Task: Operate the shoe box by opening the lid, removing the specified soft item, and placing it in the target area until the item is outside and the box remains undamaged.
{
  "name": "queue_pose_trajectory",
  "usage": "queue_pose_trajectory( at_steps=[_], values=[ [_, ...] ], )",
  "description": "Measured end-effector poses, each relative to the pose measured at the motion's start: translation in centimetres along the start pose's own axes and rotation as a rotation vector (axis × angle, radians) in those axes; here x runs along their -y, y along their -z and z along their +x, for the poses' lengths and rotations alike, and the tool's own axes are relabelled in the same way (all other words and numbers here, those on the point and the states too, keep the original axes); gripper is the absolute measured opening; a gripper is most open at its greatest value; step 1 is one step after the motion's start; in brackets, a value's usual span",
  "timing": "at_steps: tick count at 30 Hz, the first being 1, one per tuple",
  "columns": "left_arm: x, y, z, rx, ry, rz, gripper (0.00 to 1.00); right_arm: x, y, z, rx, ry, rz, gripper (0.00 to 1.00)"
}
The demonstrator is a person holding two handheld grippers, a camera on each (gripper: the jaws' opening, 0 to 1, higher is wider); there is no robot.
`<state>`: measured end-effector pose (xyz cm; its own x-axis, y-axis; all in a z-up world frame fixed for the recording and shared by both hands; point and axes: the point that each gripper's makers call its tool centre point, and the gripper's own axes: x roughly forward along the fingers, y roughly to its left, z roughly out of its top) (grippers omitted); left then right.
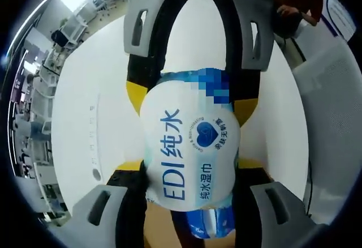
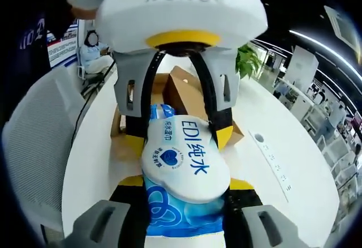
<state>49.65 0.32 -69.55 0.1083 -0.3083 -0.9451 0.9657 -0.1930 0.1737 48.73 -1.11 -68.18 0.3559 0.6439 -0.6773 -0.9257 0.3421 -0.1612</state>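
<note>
The pack of wet wipes [image 1: 189,149] is out of the shoe box [image 2: 181,92] and held in the air between the two grippers. In the left gripper view the left gripper [image 1: 189,171] has its yellow-tipped fingers [image 1: 127,169] clamped on the near end of the pack, while the right gripper [image 1: 192,98] reaches in from the far side with its fingers pressed on the other end. The right gripper view shows the same hold from the opposite side: the right gripper [image 2: 184,188] grips the pack [image 2: 184,166] near the camera, and the left gripper [image 2: 178,132] closes on its far end.

Behind the pack, the brown cardboard box sits open on the white worktop [image 2: 283,163], its flaps raised; no damage is visible, though much of it is hidden.

So the lid looks opened and the soft item looks removed. What remains, by my reading, is to carry the pack to the target area and set it down on the worktop [image 1: 85,118], then let go. No marked target area can be made out.
</note>
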Motion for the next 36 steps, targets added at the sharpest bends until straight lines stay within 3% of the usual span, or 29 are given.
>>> queue_pose_trajectory(
  at_steps=[19, 36],
  values=[
    [-0.1, 1.9, 4.3, 0.001, -0.003, -0.043, 0.6, 0.2, 2.8, 3.5, -0.067, -0.025, -0.047, 0.49],
    [0.8, 2.9, 6.1, -0.009, 0.037, -0.043, 0.58, -0.6, 4.3, 5.5, -0.068, -0.022, -0.048, 0.49]
  ],
)
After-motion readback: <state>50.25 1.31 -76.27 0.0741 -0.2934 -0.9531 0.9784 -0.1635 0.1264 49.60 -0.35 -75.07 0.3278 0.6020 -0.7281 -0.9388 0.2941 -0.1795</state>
